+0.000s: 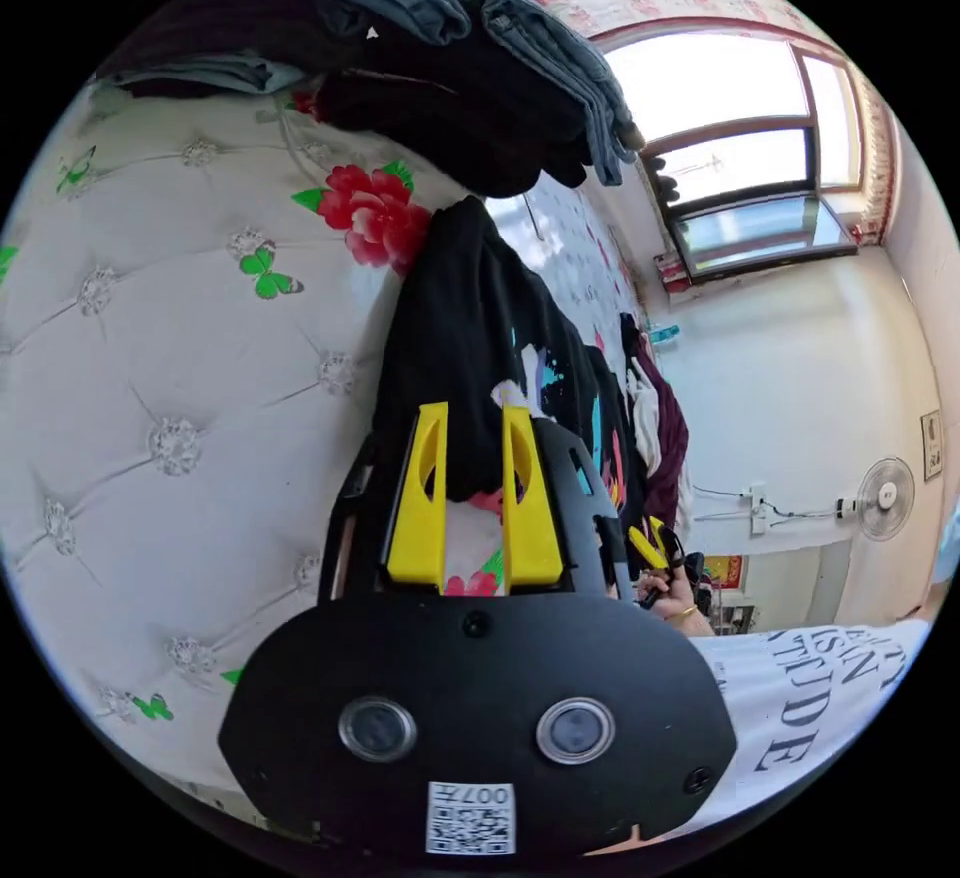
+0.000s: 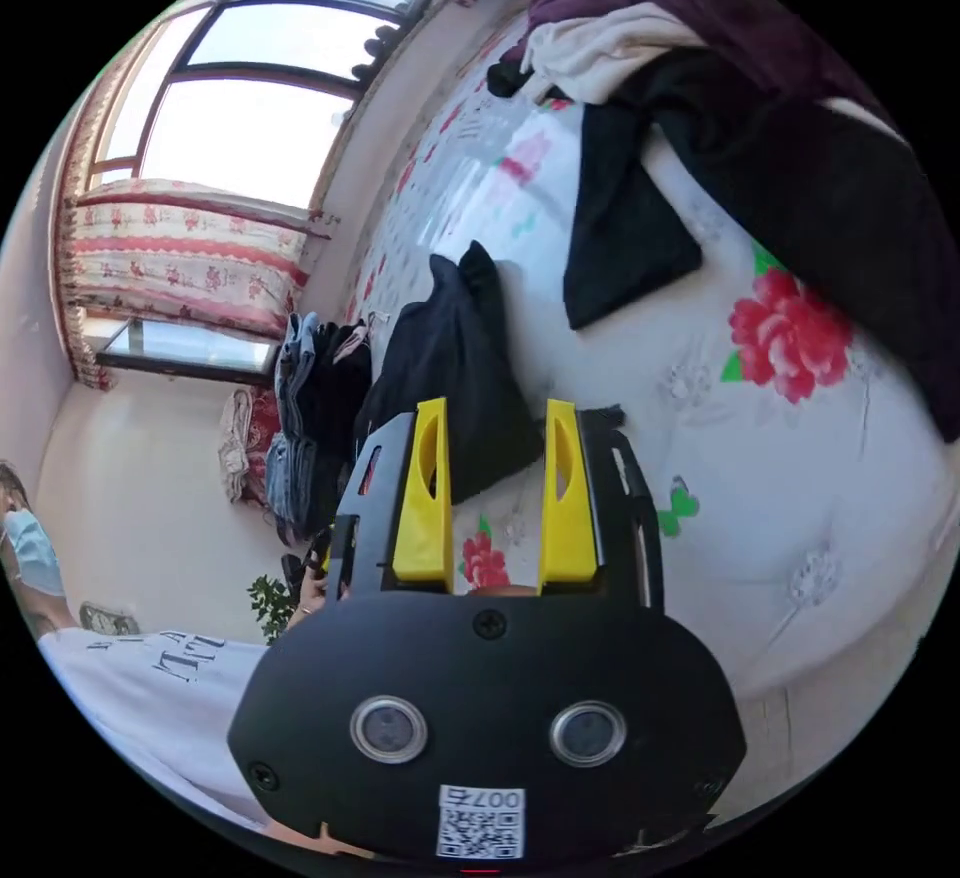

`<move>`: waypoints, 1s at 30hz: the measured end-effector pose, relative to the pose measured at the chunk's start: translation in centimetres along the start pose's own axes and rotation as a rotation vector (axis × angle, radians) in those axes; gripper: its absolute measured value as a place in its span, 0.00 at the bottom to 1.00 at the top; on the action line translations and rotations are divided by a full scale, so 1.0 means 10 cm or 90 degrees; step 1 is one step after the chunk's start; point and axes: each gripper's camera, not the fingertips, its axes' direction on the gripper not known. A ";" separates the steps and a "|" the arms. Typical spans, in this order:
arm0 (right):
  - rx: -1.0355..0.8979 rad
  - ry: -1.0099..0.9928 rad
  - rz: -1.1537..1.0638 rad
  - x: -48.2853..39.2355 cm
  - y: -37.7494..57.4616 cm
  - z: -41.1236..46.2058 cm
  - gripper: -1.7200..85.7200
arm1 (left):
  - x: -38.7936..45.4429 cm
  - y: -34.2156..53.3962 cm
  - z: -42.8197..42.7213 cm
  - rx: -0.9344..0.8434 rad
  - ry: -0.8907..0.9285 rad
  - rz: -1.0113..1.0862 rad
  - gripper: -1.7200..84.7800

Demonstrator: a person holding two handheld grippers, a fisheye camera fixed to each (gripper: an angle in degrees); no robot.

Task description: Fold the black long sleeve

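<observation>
In the left gripper view the left gripper (image 1: 474, 478) has its yellow jaws a little apart with a hanging edge of the black long sleeve (image 1: 470, 348) between them; they seem to pinch the cloth, though contact on both sides is hard to make out. The garment rises in a bunched peak off the quilted floral bed cover (image 1: 180, 338), with a colourful print showing on its far side. A stack of jeans and dark clothes (image 1: 430, 28) lies beyond it. The right gripper (image 1: 650, 548) shows small at the garment's far end, in a hand (image 1: 675, 598). In the right gripper view the right gripper (image 2: 495, 488) is spread open, its jaws touching nothing, with the long sleeve (image 2: 450, 358) just ahead on the cover (image 2: 800, 478). A heap of clothes (image 2: 720, 48) sits further off.
</observation>
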 end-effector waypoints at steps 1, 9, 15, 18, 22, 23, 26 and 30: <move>0.011 -0.007 0.029 0.12 0.09 -0.04 0.16 | 0.10 0.04 0.02 0.003 -0.002 0.019 0.11; -0.009 -0.094 0.097 0.37 0.06 0.52 0.18 | 1.91 0.54 1.60 -0.119 -0.050 0.328 0.17; 0.029 -0.174 0.155 0.41 0.15 0.58 0.15 | 2.24 1.00 2.40 -0.178 -0.235 0.414 0.18; 0.021 -0.192 0.118 0.22 0.22 0.51 0.14 | 2.45 1.22 1.97 -0.076 -0.136 0.464 0.16; 0.017 -0.159 0.075 -0.16 0.29 0.57 0.13 | 2.33 1.43 2.42 -0.173 -0.169 0.459 0.13; 0.012 -0.148 0.047 -0.35 0.30 0.61 0.13 | 2.11 1.45 2.70 -0.223 -0.162 0.423 0.13; -0.013 -0.130 -0.084 -1.15 0.34 0.78 0.13 | 1.86 1.34 2.65 -0.199 -0.086 0.375 0.12; -0.094 -0.084 -0.359 -2.63 0.67 1.35 0.13 | 1.71 1.35 2.38 -0.141 -0.077 0.376 0.11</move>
